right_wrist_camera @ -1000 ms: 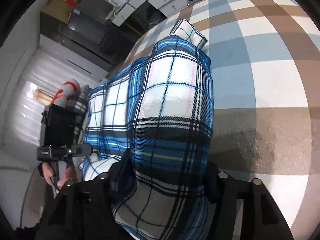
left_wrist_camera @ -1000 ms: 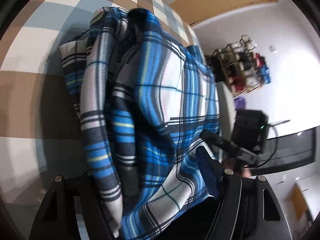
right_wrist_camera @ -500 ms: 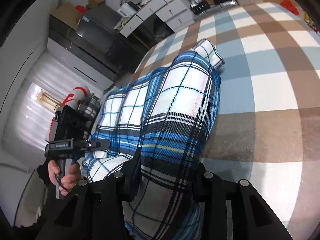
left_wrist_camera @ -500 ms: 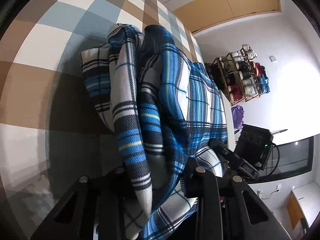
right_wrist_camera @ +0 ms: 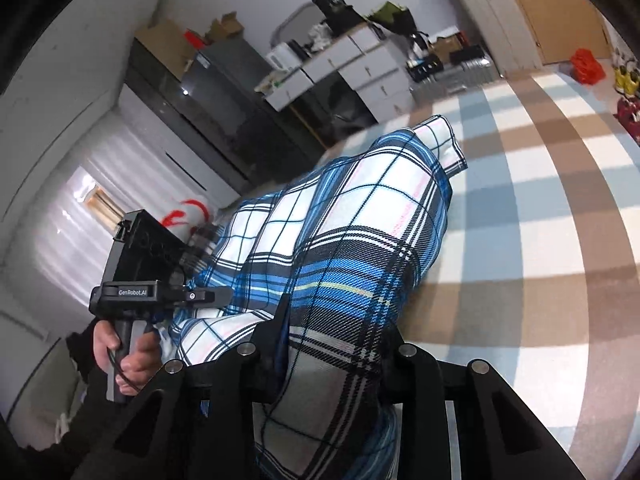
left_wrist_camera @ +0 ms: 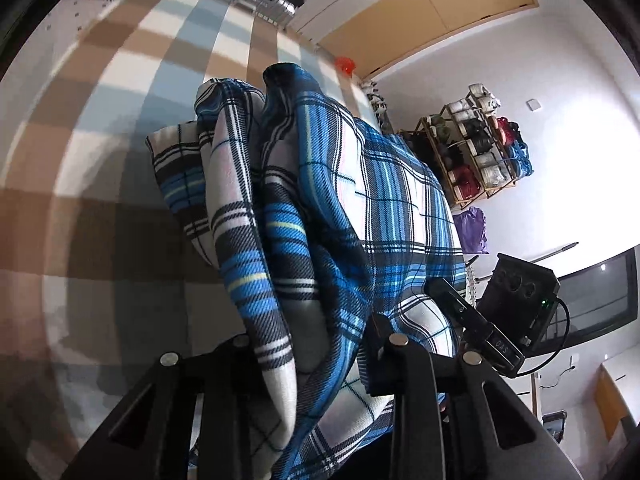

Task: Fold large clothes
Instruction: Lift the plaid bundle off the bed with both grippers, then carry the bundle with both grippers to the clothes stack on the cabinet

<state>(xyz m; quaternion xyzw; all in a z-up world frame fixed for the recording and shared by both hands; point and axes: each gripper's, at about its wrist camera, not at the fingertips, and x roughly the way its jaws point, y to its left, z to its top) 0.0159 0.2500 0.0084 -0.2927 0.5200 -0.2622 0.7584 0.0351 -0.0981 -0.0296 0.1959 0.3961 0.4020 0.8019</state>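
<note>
Above checked bedspread [left_wrist_camera: 120, 128]: blue plaid garment [left_wrist_camera: 320, 208], bunched, far end resting on the cover. Left gripper [left_wrist_camera: 316, 344]: clamped on a thick fold of cloth. Right gripper [right_wrist_camera: 332, 340]: jaws just closing, pinching another fold of same garment. Shoe rack [left_wrist_camera: 476, 148] against wall, well apart.

The plaid cloth [left_wrist_camera: 360, 208] hid the left gripper's [left_wrist_camera: 308, 344] tips and ran off the bottom edge.
</note>
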